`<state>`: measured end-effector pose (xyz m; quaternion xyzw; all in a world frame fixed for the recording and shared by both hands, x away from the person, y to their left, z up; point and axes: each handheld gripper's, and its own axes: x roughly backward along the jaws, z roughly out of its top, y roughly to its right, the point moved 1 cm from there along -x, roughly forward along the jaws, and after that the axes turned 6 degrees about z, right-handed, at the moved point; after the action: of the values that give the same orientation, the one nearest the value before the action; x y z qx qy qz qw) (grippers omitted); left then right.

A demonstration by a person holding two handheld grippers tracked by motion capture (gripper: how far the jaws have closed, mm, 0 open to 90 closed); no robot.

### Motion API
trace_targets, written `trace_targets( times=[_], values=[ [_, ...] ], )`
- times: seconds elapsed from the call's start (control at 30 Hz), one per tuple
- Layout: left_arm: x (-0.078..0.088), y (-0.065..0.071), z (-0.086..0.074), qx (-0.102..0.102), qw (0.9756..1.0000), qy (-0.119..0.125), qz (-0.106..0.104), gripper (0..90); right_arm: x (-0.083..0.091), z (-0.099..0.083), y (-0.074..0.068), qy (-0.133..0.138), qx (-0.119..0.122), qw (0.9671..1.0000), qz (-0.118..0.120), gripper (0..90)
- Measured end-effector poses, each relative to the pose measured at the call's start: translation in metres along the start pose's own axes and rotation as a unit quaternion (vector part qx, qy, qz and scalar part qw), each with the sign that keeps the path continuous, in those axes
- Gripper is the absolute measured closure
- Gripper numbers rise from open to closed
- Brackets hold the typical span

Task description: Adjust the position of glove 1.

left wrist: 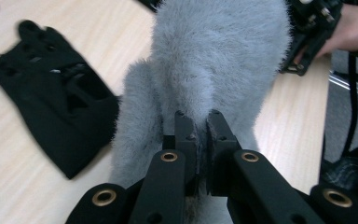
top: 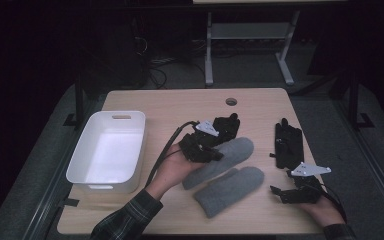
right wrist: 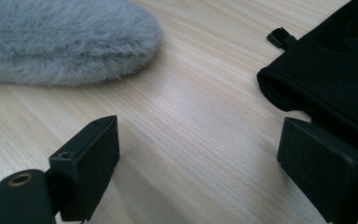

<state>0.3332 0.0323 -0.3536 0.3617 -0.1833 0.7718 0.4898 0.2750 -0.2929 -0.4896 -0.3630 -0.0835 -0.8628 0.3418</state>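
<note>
High view: left gripper (top: 203, 145) pinches the grey mitten (top: 220, 161); right gripper (top: 289, 191) fingers spread.

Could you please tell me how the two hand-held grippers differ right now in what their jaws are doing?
The left hand-held gripper has its jaws shut on a grey mitten; the right hand-held gripper has its jaws wide apart with nothing between them. The left one sits over the middle of the table, the right one nearer the black glove. Both are black, each held in a hand.
</note>
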Motion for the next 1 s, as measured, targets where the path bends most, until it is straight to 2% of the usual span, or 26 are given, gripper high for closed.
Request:
trace_targets(
  times=[0.13, 0.5, 0.73, 0.87, 1.0],
  values=[
    [-0.009, 0.009, 0.002, -0.015, 0.9997, -0.011, -0.013, 85.5, 0.0, 0.0, 0.0, 0.0, 0.0, 1.0, 0.0, 12.6],
    [-0.05, 0.019, -0.002, -0.009, 0.9987, -0.039, -0.033, 85.4, 0.0, 0.0, 0.0, 0.0, 0.0, 1.0, 0.0, 12.6],
    [-0.074, 0.025, -0.005, -0.024, 0.9965, -0.066, -0.044, 84.3, 0.0, 0.0, 0.0, 0.0, 0.0, 1.0, 0.0, 12.6],
    [-0.076, 0.026, -0.005, -0.027, 0.9968, -0.061, -0.045, 79.3, 0.0, 0.0, 0.0, 0.0, 0.0, 1.0, 0.0, 12.6],
    [-0.068, 0.024, -0.003, -0.034, 0.9976, -0.043, -0.043, 65.9, 0.0, 0.0, 0.0, 0.0, -0.001, 1.0, 0.001, 12.6]
  ],
)
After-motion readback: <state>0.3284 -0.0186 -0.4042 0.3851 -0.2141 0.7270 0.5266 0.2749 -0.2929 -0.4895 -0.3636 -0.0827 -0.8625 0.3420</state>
